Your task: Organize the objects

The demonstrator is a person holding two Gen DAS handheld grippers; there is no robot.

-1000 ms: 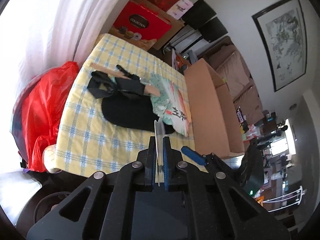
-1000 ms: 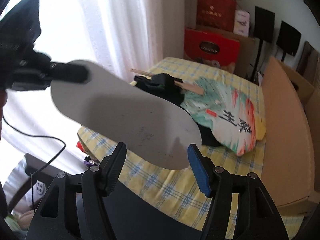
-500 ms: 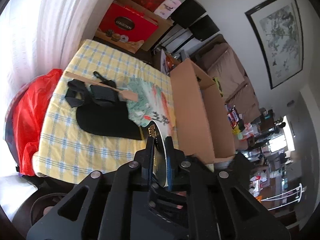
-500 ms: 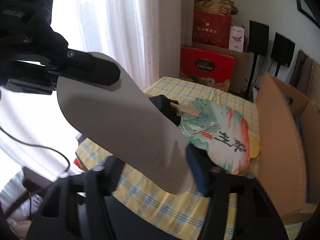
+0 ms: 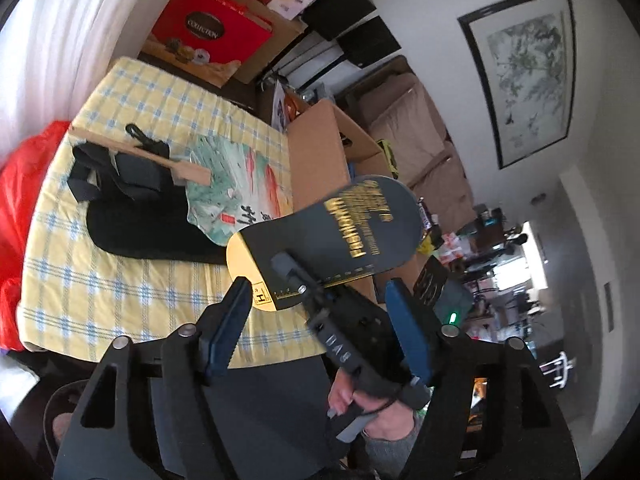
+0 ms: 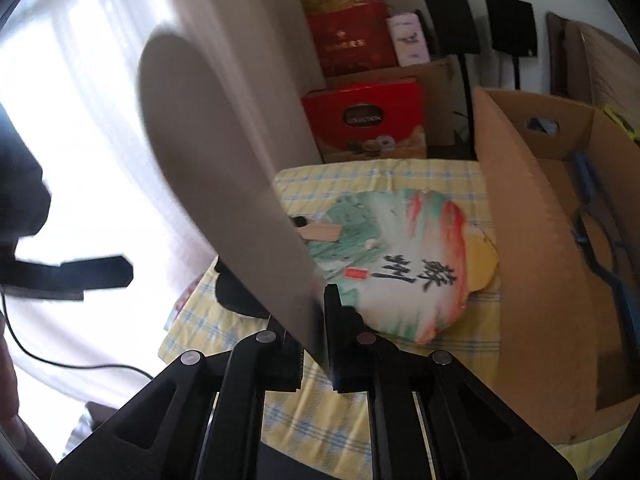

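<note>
A flat oval card (image 5: 340, 232), dark with gold lettering on one face and plain grey on the back (image 6: 224, 168), hangs in the air over the table's near edge. My right gripper (image 6: 314, 344) is shut on its lower end; the left wrist view shows that gripper (image 5: 294, 276) clamped on the card's yellow end. My left gripper (image 5: 316, 320) has its jaws opening, with the pads off the card, which sits just ahead of the gap. One left finger (image 6: 92, 276) shows apart from the card in the right wrist view.
On the yellow checked table (image 5: 120, 280) lie a painted fan (image 5: 236, 188) with a wooden handle (image 5: 188, 170), a black pad (image 5: 148, 228) and a black strap bundle (image 5: 132, 168). An open cardboard box (image 6: 532, 260) stands right of the table. A red bag (image 5: 20, 184) is at the left.
The card has passed from my left gripper to my right: the left jaws opened off it and the right jaws closed on its end. The card has swung upright in the right wrist view.
</note>
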